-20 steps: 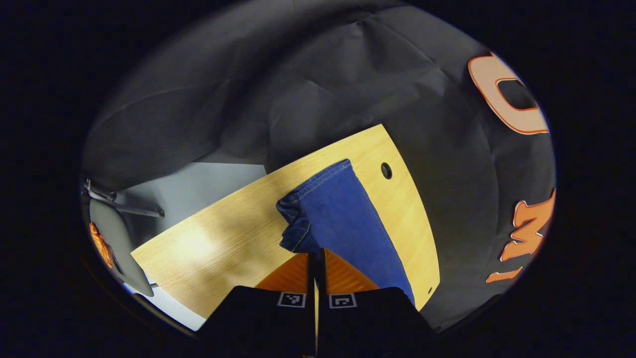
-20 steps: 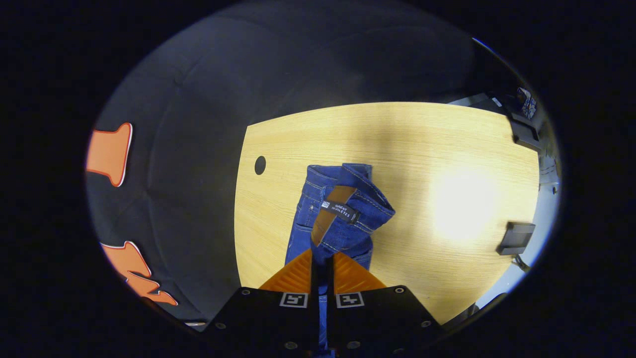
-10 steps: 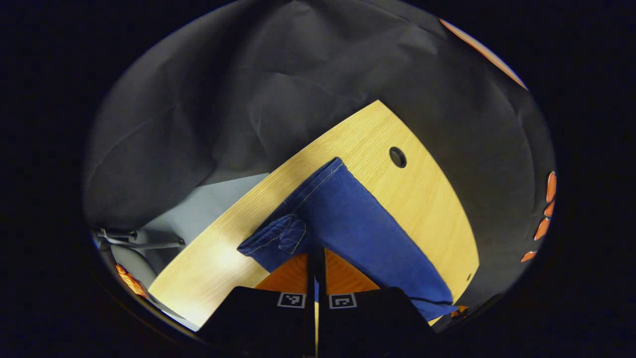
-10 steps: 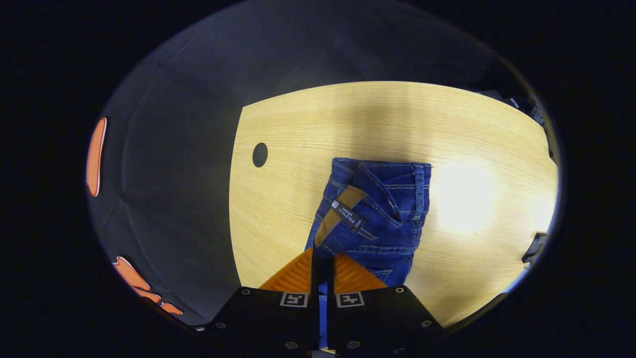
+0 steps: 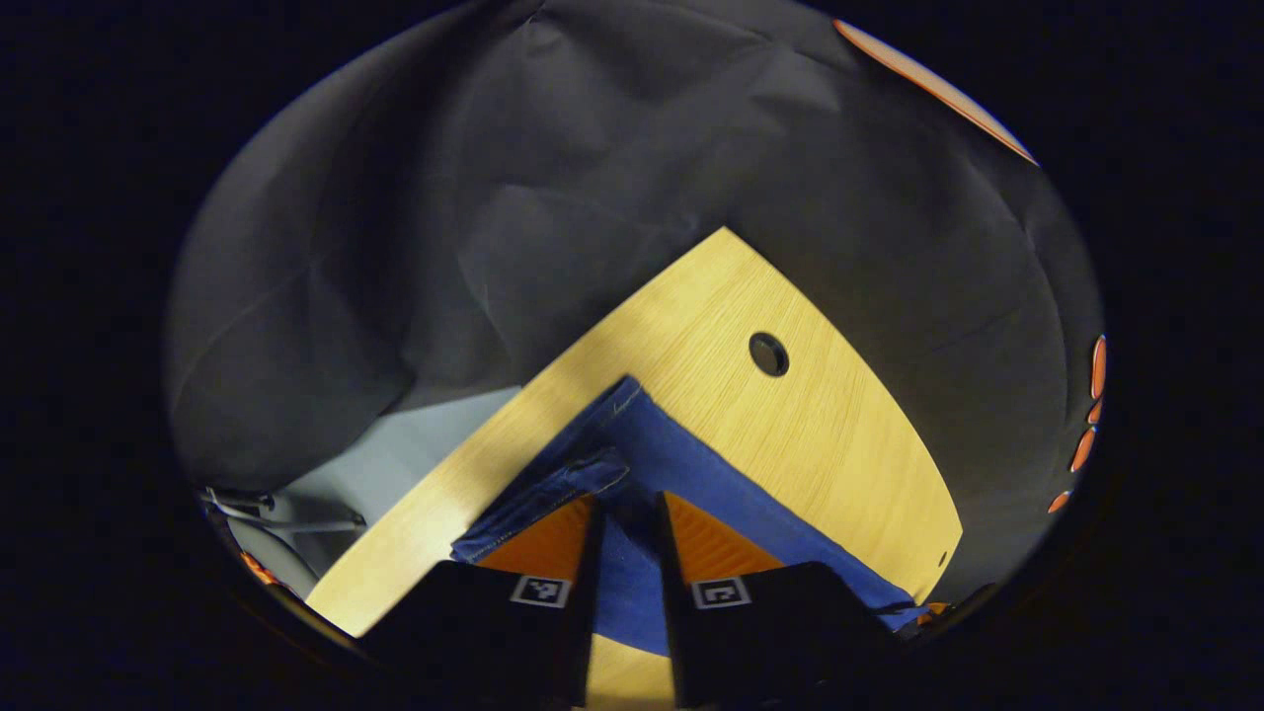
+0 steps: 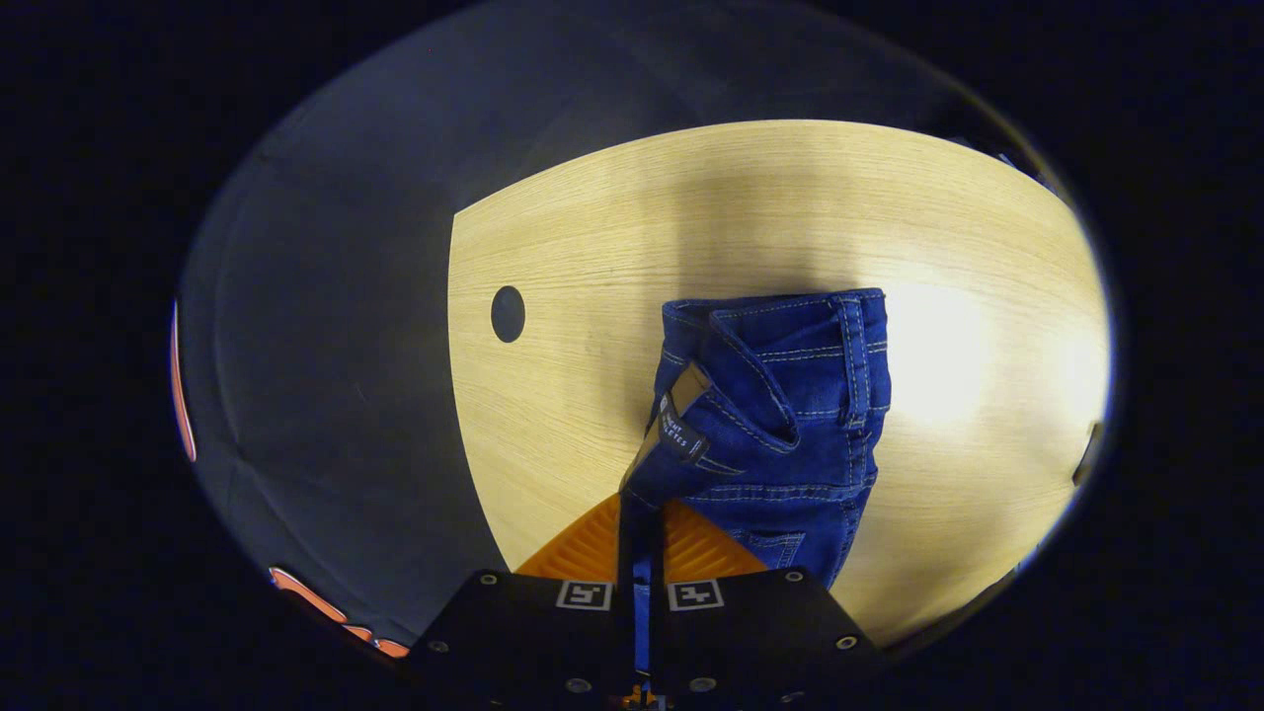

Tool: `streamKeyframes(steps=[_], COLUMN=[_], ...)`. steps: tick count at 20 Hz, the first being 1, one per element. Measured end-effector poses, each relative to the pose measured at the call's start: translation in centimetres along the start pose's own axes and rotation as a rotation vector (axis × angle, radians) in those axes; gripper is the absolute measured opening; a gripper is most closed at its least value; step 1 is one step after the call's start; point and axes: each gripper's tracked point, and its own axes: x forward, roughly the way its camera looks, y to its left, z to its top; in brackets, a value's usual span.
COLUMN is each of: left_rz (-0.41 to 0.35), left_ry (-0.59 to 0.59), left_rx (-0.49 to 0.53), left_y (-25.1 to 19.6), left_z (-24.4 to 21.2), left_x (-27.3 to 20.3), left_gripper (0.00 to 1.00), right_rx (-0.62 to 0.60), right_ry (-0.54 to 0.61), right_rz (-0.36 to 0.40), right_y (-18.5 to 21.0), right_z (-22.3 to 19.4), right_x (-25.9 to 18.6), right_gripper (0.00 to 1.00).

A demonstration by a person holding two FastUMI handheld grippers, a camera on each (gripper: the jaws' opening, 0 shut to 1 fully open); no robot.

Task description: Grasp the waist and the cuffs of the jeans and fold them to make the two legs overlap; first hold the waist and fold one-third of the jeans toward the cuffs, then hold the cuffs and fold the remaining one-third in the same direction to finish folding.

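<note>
The blue jeans point(image 5: 711, 474) lie on the wooden table point(image 5: 839, 444), legs stacked in a long strip. In the left gripper view the cuff end point(image 5: 553, 484) rests flat. My left gripper point(image 5: 627, 518) stands open just over it, and denim shows in the gap between the fingers point(image 5: 538, 538). In the right gripper view the waist point(image 6: 780, 395), with its brown patch point(image 6: 681, 405), lies bunched on the table point(image 6: 592, 227). My right gripper point(image 6: 642, 523) is shut on a fold of the waistband, and a strip of denim runs down between its fingers point(image 6: 592, 543).
A round cable hole point(image 5: 768, 354) point(image 6: 508, 313) sits in the tabletop near the jeans. The table's edge runs close by the cuffs point(image 5: 474, 454), with grey floor point(image 5: 425, 444) and a metal frame point(image 5: 267, 509) below. The black cloth wall point(image 5: 592, 197) surrounds the table.
My left gripper has gone from shut on the cuffs to open, and the cuffs now lie flat. My right gripper has carried the waist lower and spread it on the table, still shut.
</note>
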Motion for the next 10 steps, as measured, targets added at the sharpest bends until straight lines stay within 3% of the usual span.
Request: streamKeyframes(steps=[2,3,4,5,6,7,8,9,10], left_rz=[0.001,-0.013,-0.023,-0.047,-0.064,-0.086,-0.098,-0.121,-0.143], left_ry=[-0.103,-0.143,-0.165,-0.176,-0.195,-0.229,-0.267,-0.311,-0.354], left_rx=[0.033,0.041,0.053,0.081,0.104,0.132,0.158,0.184,0.208], left_y=[-0.7,-1.3,-1.8,-2.9,-3.6,-4.5,-5.1,-6.4,-7.8], left_z=[2.5,3.3,3.5,3.5,3.5,3.8,4.0,4.3,4.5], left_x=[-1.0,-1.5,-2.2,-2.4,-3.4,-4.1,-5.4,-6.8,-8.3], left_gripper=[0.51,0.44,0.52,0.60,0.78,0.72,0.84,0.86,0.94], right_rx=[-0.038,-0.052,-0.060,-0.072,-0.075,-0.085,-0.111,-0.155,-0.193], right_ry=[-0.004,-0.010,-0.023,-0.040,-0.070,-0.104,-0.137,-0.161,-0.174], right_rz=[0.039,0.087,0.142,0.195,0.246,0.262,0.250,0.238,0.224], right_y=[0.6,1.6,2.7,3.9,5.1,5.6,5.2,4.6,3.8], right_z=[-0.2,0.0,0.2,0.4,1.1,1.8,2.5,2.8,2.9], right_x=[-1.2,-2.0,-2.5,-3.3,-3.9,-4.4,-4.9,-5.2,-5.6], right_gripper=[0.06,0.08,0.11,0.15,0.17,0.23,0.27,0.32,0.34])
